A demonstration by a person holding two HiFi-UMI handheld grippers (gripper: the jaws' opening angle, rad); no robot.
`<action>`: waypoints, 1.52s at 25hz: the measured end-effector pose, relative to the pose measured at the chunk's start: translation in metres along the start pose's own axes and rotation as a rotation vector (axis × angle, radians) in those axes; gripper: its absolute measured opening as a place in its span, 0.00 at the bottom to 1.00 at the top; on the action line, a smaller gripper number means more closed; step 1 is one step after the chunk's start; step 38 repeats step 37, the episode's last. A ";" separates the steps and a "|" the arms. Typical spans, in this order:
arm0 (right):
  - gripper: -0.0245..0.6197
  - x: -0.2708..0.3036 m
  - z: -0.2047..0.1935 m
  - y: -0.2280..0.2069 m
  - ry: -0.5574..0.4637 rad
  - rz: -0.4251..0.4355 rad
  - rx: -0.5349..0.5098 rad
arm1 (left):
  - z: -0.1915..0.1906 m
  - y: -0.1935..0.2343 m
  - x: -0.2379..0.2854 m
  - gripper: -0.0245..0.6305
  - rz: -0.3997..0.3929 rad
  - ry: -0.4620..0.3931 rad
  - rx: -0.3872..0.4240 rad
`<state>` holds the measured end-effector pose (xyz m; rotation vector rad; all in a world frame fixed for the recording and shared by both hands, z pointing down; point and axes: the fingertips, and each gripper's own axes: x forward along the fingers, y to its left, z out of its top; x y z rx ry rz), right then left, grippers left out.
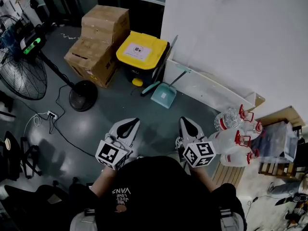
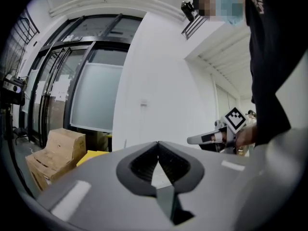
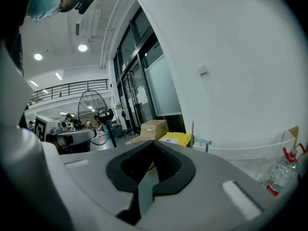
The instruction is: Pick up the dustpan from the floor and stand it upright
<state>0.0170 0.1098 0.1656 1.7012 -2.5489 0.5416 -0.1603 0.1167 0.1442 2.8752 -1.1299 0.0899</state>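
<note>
A teal dustpan (image 1: 163, 95) sits on the dark floor by the white wall, its pan on the floor and its handle (image 1: 181, 74) slanting up toward the wall's low ledge. A second teal tool with a long grey handle (image 1: 150, 87) lies next to it, against the yellow-lidded bin. My left gripper (image 1: 132, 122) (image 2: 158, 146) and right gripper (image 1: 186, 121) (image 3: 153, 146) hover side by side well short of the dustpan. Both point toward it, and both are shut with nothing between the jaws. In the right gripper view the handle's top (image 3: 202, 141) shows past the jaws.
A black bin with a yellow lid (image 1: 142, 50) and stacked cardboard boxes (image 1: 98, 37) stand left of the dustpan. A standing fan (image 1: 21, 76) with a round base (image 1: 83, 96) and floor cables are at the left. Several large water bottles (image 1: 236, 139) stand at the right.
</note>
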 end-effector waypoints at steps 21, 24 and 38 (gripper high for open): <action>0.04 -0.003 0.004 0.045 0.046 0.109 -0.070 | 0.031 0.001 -0.046 0.12 0.086 -0.018 0.001; 0.04 -0.003 0.006 0.046 0.051 0.114 -0.074 | 0.032 -0.002 -0.045 0.12 0.079 -0.023 0.005; 0.04 -0.008 0.006 0.049 0.070 0.118 -0.077 | 0.026 -0.013 -0.046 0.12 0.057 -0.020 0.001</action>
